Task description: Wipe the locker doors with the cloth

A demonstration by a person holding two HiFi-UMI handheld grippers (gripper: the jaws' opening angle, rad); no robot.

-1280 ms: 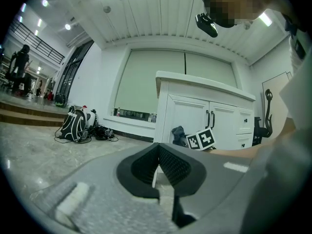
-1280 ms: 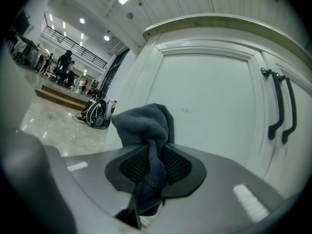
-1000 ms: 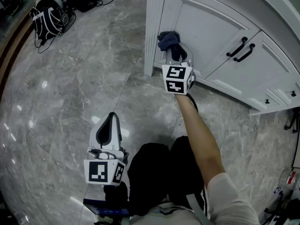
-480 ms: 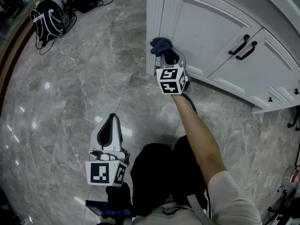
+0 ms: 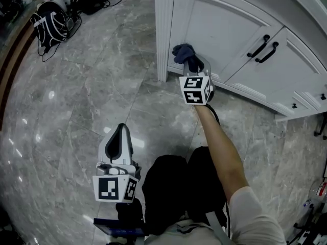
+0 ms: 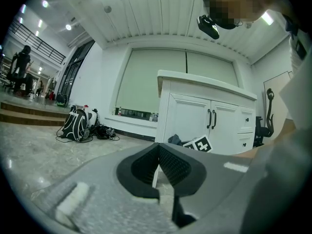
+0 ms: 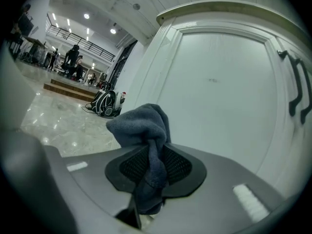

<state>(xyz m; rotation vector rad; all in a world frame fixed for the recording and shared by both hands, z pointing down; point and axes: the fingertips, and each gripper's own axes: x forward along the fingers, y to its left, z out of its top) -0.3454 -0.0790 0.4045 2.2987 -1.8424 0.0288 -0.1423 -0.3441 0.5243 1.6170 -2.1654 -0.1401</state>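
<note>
While the left gripper (image 6: 157, 149) sits closed and empty, the right gripper (image 7: 155, 156) pinches the cloth (image 7: 142, 123), bunched beyond its jaws.

The left tongs (image 6: 158, 147) fill the foreground, ribbed dark pads closed together at the tip with nothing between them. Past them stands a white locker (image 6: 187, 116) with paired black handles (image 6: 210, 119) on its doors. Low against its left door sit a dark cloth (image 6: 174, 140) and, just beside it, a marker cube (image 6: 199, 144). At left, a backpack (image 6: 75, 125) rests on the marble floor (image 6: 44, 145).
</note>
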